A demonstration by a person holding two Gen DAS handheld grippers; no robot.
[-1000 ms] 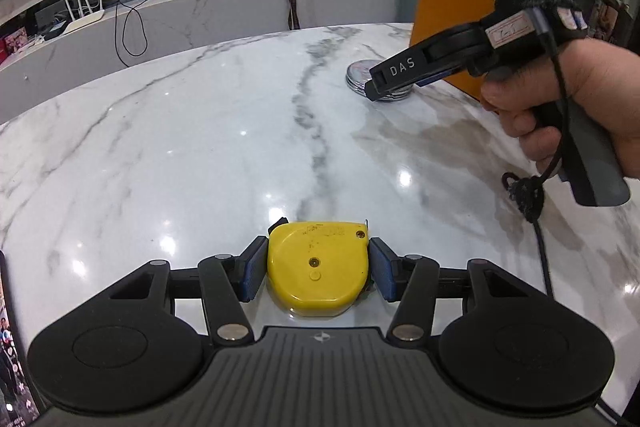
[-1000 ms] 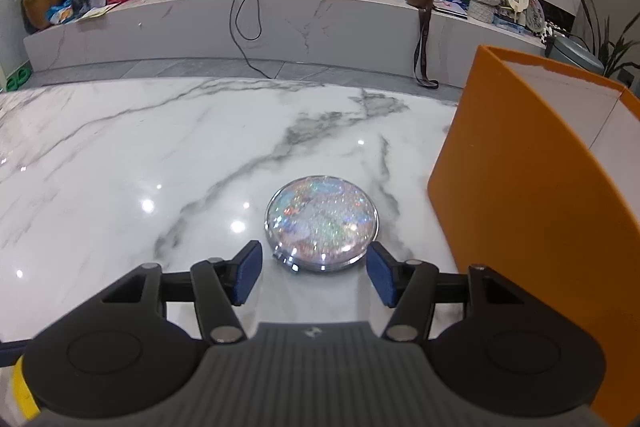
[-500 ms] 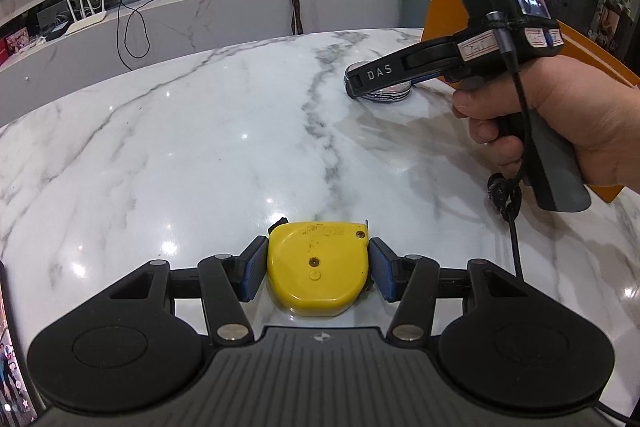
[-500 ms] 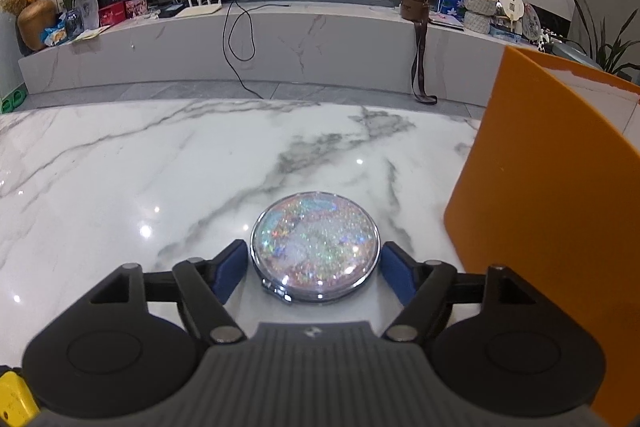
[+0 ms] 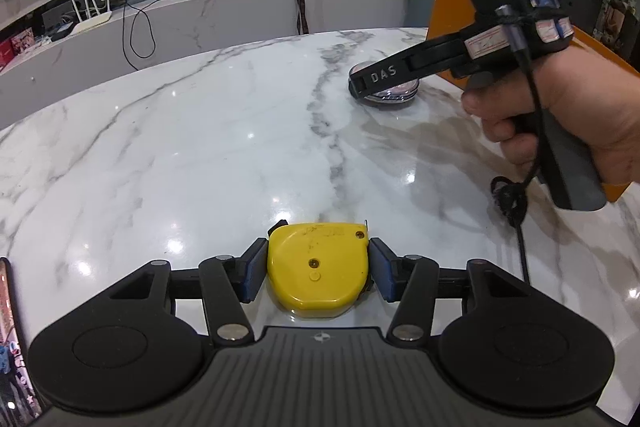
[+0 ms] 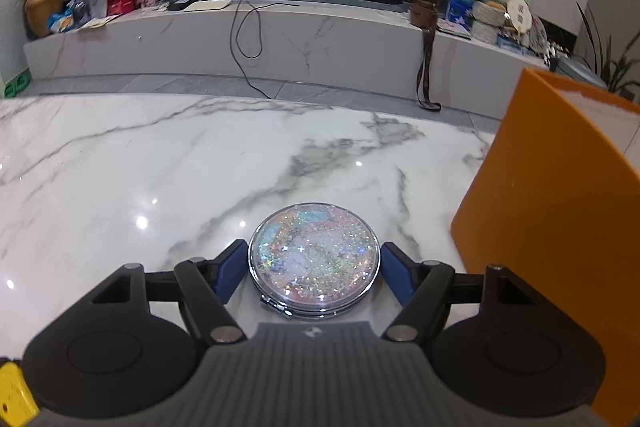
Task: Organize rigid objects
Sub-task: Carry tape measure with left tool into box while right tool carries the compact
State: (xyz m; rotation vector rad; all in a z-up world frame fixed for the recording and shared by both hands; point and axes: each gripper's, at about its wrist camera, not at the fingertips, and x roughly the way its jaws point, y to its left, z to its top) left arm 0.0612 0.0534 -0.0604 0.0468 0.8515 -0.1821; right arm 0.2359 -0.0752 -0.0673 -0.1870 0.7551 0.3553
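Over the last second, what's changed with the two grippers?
The right gripper moved forward until the glittery compact mirror sat between its fingers; whether the pads touch it is unclear. The left gripper stayed clamped on the yellow tape measure.
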